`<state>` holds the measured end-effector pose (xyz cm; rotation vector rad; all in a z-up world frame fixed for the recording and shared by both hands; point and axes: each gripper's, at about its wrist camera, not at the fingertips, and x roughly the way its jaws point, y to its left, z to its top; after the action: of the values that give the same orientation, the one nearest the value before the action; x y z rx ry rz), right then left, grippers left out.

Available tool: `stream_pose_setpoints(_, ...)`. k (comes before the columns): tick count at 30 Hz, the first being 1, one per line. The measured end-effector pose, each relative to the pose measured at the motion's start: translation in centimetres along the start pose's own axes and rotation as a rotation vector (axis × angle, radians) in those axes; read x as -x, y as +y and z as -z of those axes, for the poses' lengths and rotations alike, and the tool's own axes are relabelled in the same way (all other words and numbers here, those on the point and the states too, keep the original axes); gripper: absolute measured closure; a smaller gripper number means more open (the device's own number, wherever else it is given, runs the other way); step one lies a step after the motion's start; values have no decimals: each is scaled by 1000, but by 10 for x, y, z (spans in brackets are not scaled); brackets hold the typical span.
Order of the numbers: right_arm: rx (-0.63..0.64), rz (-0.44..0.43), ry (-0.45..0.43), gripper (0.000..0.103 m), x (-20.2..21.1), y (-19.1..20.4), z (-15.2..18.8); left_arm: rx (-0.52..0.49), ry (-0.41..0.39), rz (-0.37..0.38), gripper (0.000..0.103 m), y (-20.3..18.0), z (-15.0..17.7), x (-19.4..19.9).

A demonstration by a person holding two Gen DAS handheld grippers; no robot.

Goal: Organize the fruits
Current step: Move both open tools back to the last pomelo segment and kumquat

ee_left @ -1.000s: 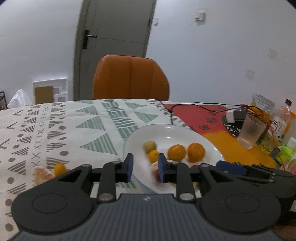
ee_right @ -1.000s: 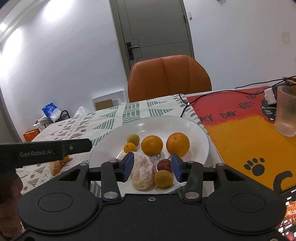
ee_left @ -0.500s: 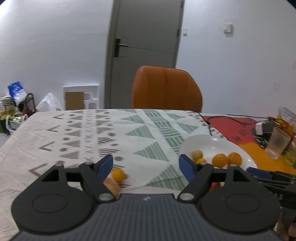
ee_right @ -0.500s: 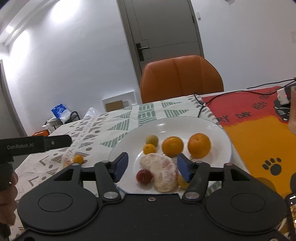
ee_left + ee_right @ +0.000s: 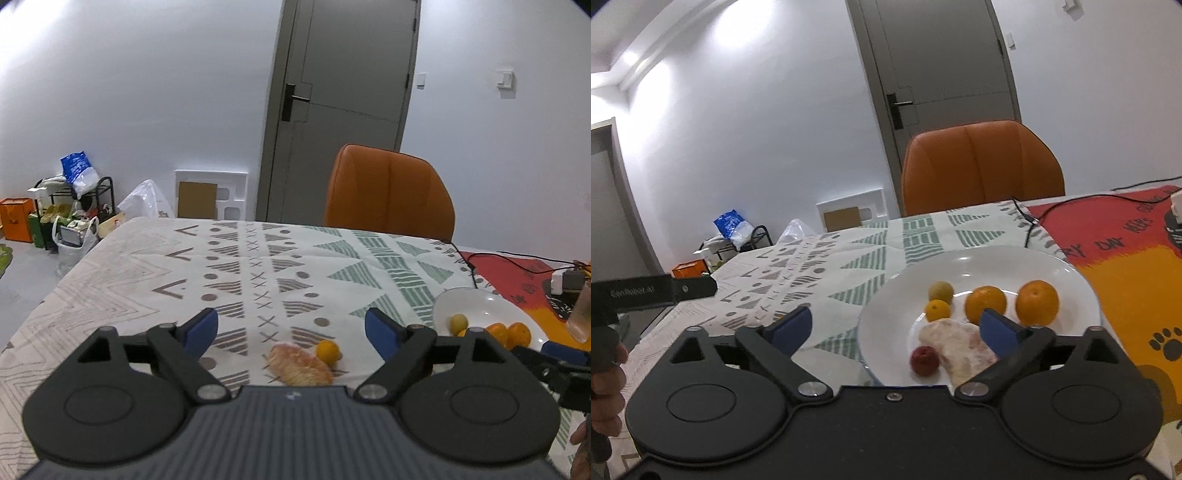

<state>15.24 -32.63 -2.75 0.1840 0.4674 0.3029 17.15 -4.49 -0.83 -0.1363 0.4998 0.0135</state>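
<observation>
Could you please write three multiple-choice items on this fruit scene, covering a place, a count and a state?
1. Where does the peeled fruit seen by the left wrist camera lie?
A on the plate
B on the tablecloth
C on the chair

2. How many red fruits lie on the plate?
A one
B two
C three

3. How does the right gripper stand?
A open
B shut on an orange
C shut on nothing

Key: 1 B, it rests on the tablecloth beside a small orange fruit; 2 A, only one shows; 3 A, the jaws stand wide apart, touching nothing.

Fruits [image 5: 984, 304] on plate [image 5: 1071, 273], two [image 5: 303, 360] on tablecloth
</observation>
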Motion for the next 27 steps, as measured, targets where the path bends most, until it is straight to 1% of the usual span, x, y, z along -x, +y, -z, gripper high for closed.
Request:
stream_pose_setpoints(2,17,-5,-1,0,-1,6,-1,11,9,-5,17,5,3,-2)
stream_pose_setpoints(12,53,-36,24,0,-15,24,0,41,45,-24,17,21,12,-10)
stream_pose_setpoints(16,59,-42,31,0,-20,28,-1,40,67,-22,17,20,14,-17)
stream_pose_setpoints(27,83,-61,60,0,-35,36,-4,20,124,10,17,8,23,-43)
